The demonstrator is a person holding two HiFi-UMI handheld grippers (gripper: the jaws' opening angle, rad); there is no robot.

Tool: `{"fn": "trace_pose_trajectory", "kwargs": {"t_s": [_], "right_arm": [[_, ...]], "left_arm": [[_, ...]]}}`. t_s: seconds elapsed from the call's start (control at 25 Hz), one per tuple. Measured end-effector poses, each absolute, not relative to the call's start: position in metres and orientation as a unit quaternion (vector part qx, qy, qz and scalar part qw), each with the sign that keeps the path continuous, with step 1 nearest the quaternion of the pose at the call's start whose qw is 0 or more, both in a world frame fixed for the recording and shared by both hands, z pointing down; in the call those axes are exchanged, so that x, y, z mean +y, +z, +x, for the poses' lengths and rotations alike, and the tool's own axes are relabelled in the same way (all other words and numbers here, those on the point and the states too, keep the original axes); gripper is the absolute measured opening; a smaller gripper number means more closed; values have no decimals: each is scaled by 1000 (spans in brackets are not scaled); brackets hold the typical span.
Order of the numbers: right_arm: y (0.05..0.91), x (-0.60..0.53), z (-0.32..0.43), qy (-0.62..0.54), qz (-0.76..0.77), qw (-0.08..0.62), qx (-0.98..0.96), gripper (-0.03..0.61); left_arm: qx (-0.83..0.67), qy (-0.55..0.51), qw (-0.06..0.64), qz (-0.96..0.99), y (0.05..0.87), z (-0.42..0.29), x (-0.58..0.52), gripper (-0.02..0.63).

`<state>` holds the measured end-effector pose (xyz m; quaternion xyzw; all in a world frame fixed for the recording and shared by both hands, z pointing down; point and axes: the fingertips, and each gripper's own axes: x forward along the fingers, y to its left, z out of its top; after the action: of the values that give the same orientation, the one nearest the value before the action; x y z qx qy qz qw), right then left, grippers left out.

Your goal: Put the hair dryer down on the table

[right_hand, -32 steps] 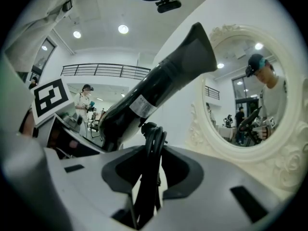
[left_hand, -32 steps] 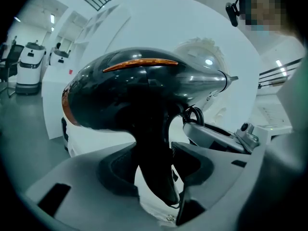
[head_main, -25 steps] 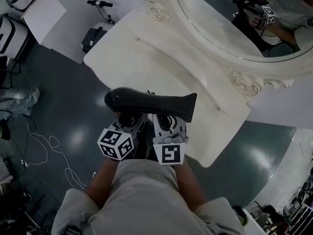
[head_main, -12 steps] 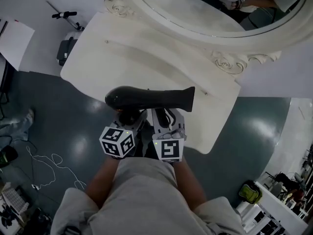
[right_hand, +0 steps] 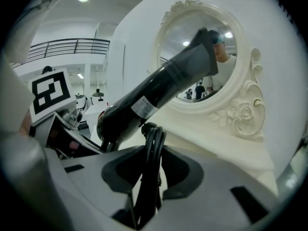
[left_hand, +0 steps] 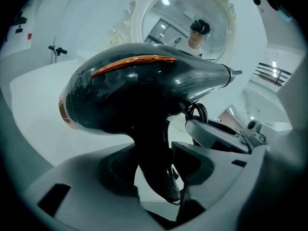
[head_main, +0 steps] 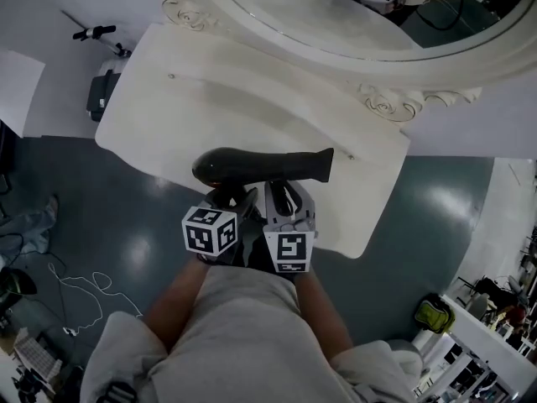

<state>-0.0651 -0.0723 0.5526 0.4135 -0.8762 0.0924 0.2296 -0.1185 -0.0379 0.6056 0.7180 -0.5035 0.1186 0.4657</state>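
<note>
– Left tool [head_main: 226, 200] [left_hand: 155, 173]: what does it have?
– It is clamped on the handle [left_hand: 153, 153] of the hair dryer [head_main: 262, 165] [left_hand: 139, 88] [right_hand: 144, 102]. The handle drops straight down between the two jaws, and both press against it.
– And the right tool [head_main: 285, 201] [right_hand: 147, 179]?
– It is closed on the black cord [right_hand: 152, 146]. The cord is folded into a loop and stands upright between the jaws, coming off the foot of the handle.
– So both tools carry the one thing?
– Yes. They sit side by side, nearly touching, just under the dryer body.
– Where is the dryer itself?
– Over the near edge of the white tabletop [head_main: 252, 99]. The body lies level, rounded back end toward the person's left, and the grey nozzle [head_main: 320, 164] points right.
– Is it resting on the surface?
– Seen from the left gripper view, the body looks clear of the tabletop, with white surface showing beneath and beyond it. From the head view I cannot tell.
– What stands behind it?
– A large oval mirror [head_main: 352, 23] [right_hand: 199, 57] in a carved white frame, at the far side of the tabletop. The nozzle points up across it in the right gripper view.
– Anything around the tabletop?
– Dark glossy floor [head_main: 109, 217] to the left, with a thin cable [head_main: 75, 288] lying on it.
</note>
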Motion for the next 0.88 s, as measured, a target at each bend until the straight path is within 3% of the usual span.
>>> {"fn": "trace_pose_trajectory", "kwargs": {"t_s": [0.88], "right_arm": [[617, -84, -50, 178, 498, 251, -811, 107]], "left_arm": [[-412, 225, 516, 716, 658, -112, -51, 209]]}}
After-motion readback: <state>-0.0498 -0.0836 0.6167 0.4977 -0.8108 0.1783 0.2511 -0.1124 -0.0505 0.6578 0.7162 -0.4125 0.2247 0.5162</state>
